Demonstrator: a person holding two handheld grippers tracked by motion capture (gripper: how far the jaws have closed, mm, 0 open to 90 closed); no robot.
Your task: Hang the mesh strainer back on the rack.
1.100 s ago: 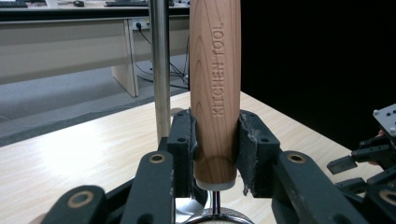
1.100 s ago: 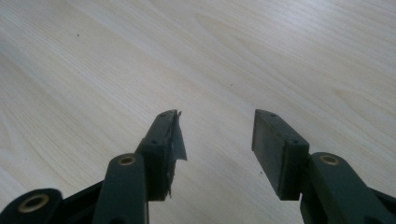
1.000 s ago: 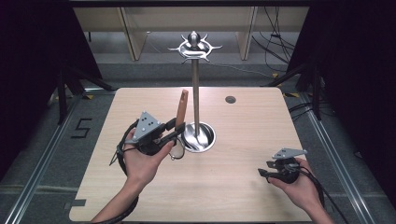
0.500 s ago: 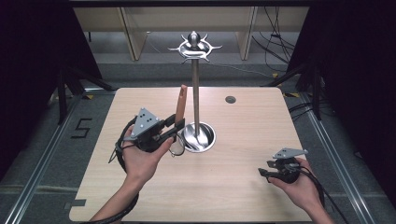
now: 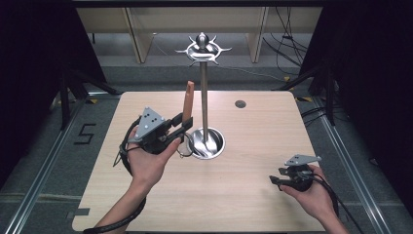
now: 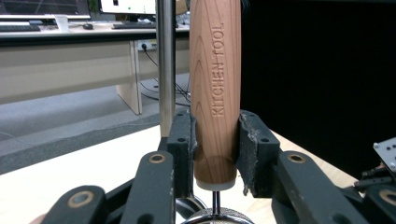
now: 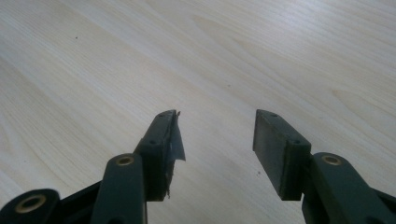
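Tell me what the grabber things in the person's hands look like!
Each is black, with two flat-padded fingers on arms with brass-coloured pins. The left gripper carries a grey three-cornered plate with small holes; the right gripper has one too. Black cables trail from both. The forearms are bare, no sleeves.

Left claw (image 5: 184, 125) and wooden-handled tool (image 5: 188, 100) perhaps slightly higher, more upright.

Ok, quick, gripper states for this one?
Left gripper: shut on the wooden handle of a kitchen tool, held upright.
Right gripper: open, empty, above the table.
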